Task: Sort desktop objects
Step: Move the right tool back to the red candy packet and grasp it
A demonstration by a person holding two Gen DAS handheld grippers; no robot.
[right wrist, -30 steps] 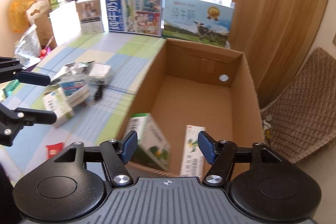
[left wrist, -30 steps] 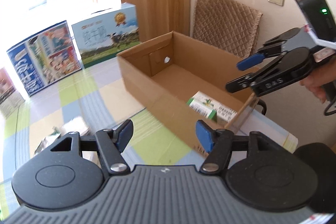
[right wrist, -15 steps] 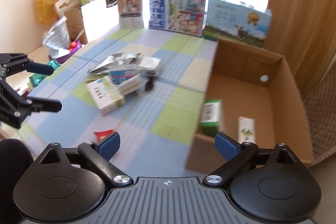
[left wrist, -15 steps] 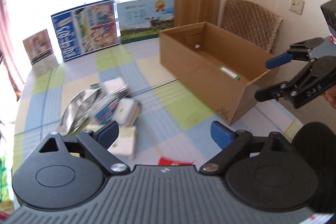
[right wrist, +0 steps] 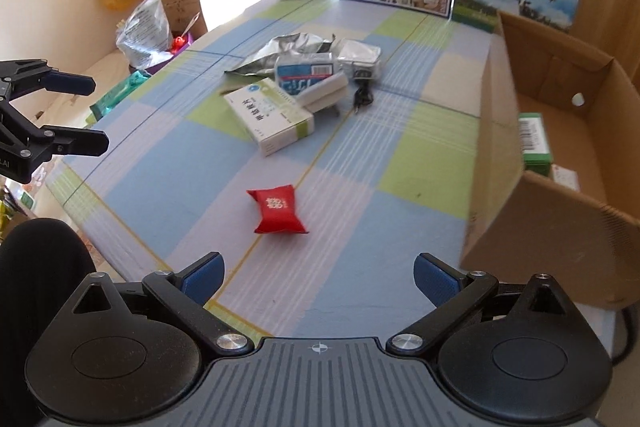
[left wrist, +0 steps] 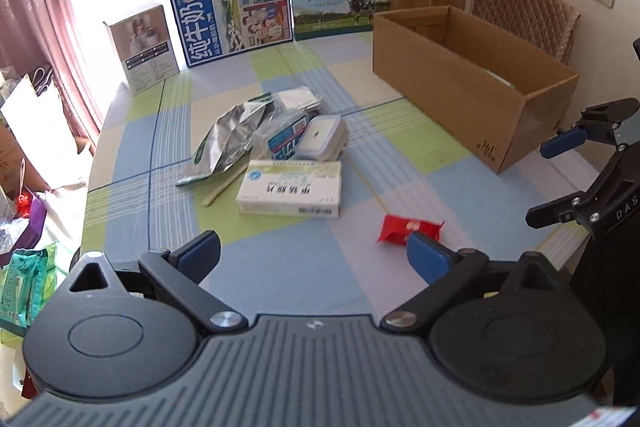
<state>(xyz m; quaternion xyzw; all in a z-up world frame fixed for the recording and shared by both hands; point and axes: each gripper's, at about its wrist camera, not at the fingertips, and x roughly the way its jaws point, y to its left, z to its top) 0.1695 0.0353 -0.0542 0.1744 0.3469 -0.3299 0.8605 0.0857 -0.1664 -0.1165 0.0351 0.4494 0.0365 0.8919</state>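
We hold both claws spread wide and empty above the near edge of the checked tablecloth (right wrist: pixel 168 187). The small red foil packet (right wrist: pixel 277 211) lies just ahead of the right gripper (right wrist: pixel 318 275), between its fingers' line, so it looks the easiest next pick. Beyond the left gripper (left wrist: pixel 312 255) sits the white and green cardboard carton (left wrist: pixel 292 193), touching a heap of silver pouches and a white lidded tub. The open brown cardboard box (right wrist: pixel 560 131), right of both claws, already holds a green carton (right wrist: pixel 534 143), presumably the sorting bin.
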